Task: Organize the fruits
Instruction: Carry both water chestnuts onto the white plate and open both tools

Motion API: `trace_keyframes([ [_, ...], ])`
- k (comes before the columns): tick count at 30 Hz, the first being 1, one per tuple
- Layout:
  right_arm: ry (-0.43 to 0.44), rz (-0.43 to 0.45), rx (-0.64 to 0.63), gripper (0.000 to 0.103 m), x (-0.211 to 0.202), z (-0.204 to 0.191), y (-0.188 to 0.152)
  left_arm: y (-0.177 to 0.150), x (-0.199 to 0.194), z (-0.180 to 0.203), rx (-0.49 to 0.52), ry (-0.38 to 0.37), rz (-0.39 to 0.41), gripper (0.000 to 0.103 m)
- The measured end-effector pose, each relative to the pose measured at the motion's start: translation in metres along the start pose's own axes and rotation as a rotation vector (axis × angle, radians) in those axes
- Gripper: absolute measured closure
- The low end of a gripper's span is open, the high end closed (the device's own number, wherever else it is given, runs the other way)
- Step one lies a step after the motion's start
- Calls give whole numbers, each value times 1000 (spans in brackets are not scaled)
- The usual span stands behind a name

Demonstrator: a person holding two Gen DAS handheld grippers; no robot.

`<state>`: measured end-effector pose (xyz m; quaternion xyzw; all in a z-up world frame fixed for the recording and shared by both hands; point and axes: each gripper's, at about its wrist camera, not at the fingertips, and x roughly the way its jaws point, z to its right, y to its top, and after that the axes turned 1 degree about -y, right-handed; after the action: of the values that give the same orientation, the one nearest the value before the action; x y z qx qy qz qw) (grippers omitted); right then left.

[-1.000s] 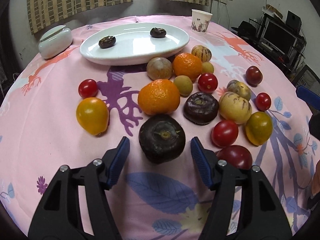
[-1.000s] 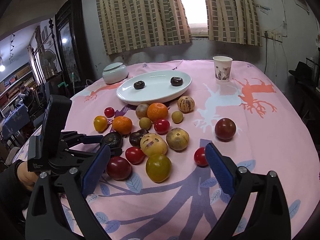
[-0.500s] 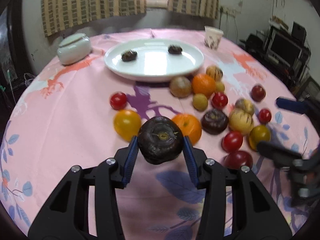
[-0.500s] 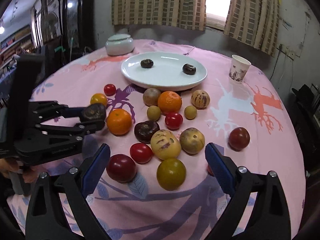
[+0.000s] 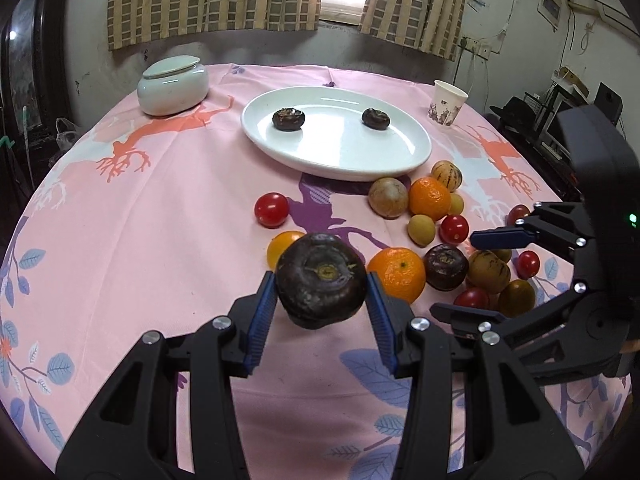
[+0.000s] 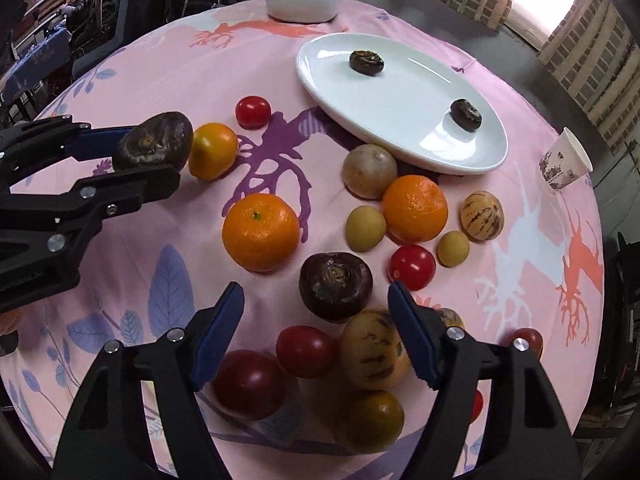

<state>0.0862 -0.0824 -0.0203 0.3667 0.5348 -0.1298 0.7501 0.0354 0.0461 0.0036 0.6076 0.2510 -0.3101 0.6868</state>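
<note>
With the left gripper (image 5: 322, 312) clamped on one dark fruit (image 5: 321, 285), centre the closing, still-empty right gripper (image 6: 316, 336) on the lower-centre dark fruit (image 6: 336, 285) without nudging neighbours

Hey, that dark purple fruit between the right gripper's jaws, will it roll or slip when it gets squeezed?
The dark purple fruit looks squat and flattened, so it probably sits steadier than the orange beside it. Its skin looks smooth and rounded, so it might squirt forward as the right gripper closes. The striped fruit touching it may get nudged.
</note>
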Motion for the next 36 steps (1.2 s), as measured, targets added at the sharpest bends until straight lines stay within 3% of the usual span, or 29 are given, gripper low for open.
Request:
trace_keyframes([
  [5, -38, -87, -69, 60, 16, 2, 10, -1, 2, 2, 11, -2, -8, 57],
  [16, 28, -90, -56, 61, 29, 15, 12, -3, 13, 1, 18, 23, -29, 57],
  [21, 9, -21, 4, 61, 18, 12, 4, -3, 17, -4, 7, 34, -36, 57],
  [29, 52, 212, 168, 61, -42, 26, -27, -4, 11, 3, 42, 52, 11, 57],
  [32, 37, 264, 186, 61, -64, 34, -28, 2, 2, 5, 12, 41, -19, 57],
  [36, 29, 328, 189, 61, -91, 47, -22, 24, -14, 16, 89, 69, 37, 57],
])
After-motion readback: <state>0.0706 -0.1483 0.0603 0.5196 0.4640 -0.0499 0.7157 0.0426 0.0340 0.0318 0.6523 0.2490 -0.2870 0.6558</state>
